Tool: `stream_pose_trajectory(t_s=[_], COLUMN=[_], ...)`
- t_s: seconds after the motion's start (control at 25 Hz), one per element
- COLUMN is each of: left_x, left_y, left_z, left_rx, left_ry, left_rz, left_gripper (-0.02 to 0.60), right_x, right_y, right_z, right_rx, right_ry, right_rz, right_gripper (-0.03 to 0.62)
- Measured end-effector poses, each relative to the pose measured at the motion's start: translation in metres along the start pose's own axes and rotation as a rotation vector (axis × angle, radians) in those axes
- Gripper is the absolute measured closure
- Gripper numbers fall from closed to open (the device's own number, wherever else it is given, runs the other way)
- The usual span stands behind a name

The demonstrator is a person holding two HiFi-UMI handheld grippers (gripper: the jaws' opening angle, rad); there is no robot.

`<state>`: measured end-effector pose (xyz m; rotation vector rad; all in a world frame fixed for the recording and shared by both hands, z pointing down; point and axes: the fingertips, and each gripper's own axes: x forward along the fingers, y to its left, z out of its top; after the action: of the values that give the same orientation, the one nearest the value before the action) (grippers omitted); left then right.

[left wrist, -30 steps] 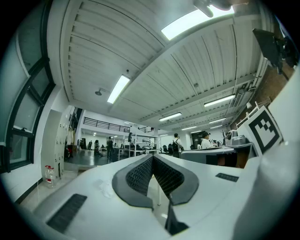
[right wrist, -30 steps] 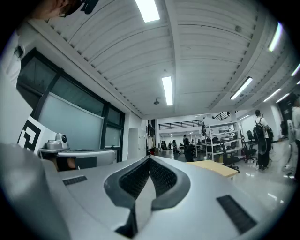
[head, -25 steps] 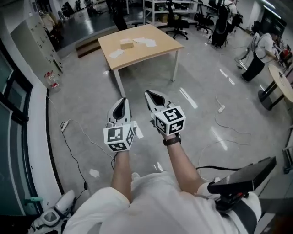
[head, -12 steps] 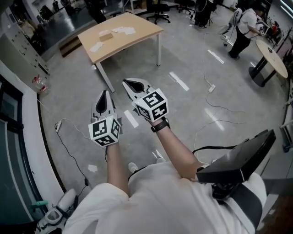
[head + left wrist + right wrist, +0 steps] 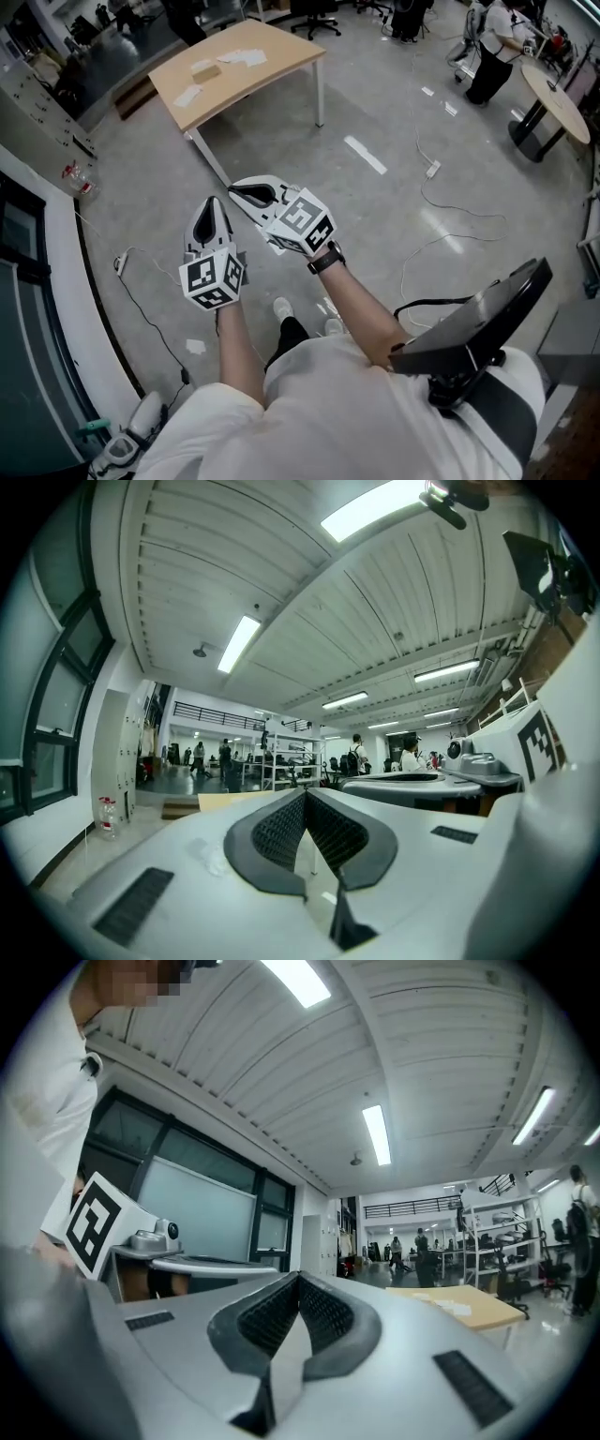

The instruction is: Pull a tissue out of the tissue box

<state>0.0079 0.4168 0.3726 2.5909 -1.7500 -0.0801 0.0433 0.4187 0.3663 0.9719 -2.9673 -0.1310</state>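
Wooden table [image 5: 239, 70] on glossy grey floor [image 5: 394, 122]

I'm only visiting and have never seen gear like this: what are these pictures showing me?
No robot here: a person carries two hand-held grippers. One picture is from a camera on the person's head, looking down at the left hand-held gripper and right hand-held gripper above the floor. The other two are from cameras riding on each one, looking along its jaws. Both pairs of jaws are shut, holding nothing. Farther off stands a table bearing a small box and white sheets.
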Motion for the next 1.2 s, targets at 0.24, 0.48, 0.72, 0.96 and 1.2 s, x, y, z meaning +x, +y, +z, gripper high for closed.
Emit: stream_pose_trajectory(t_s=[0.24,0.48,0.72,0.96,1.2], left_x=[0.042,0.088,0.127,0.142,0.154], left_y=[0.029,0.058,0.100,0.150,0.159], left_z=[0.004,0.011,0.009,0.025,0.016], left_rx=[0.002,0.001,-0.014,-0.014,-0.005], left_ry=[-0.009,-0.019,-0.028,-0.069,-0.035], left_rz=[-0.022,-0.059,-0.069,-0.064,-0.204], left_gripper=[0.578,0.578,0.578,0.578,0.578], right_x=[0.028,0.058,0.109,0.165,0.188], right_y=[-0.050,-0.101,-0.130,-0.130,-0.131], right_z=[-0.010,-0.004,-0.007,0.004,-0.007], right_rx=[0.121,0.195,0.181,0.144,0.203], right_ry=[-0.006,-0.051,-0.026,-0.029,-0.037], right_rz=[-0.135,-0.228,-0.237,-0.217,-0.256], right_gripper=[0.603,0.603,0.603,0.603,0.603])
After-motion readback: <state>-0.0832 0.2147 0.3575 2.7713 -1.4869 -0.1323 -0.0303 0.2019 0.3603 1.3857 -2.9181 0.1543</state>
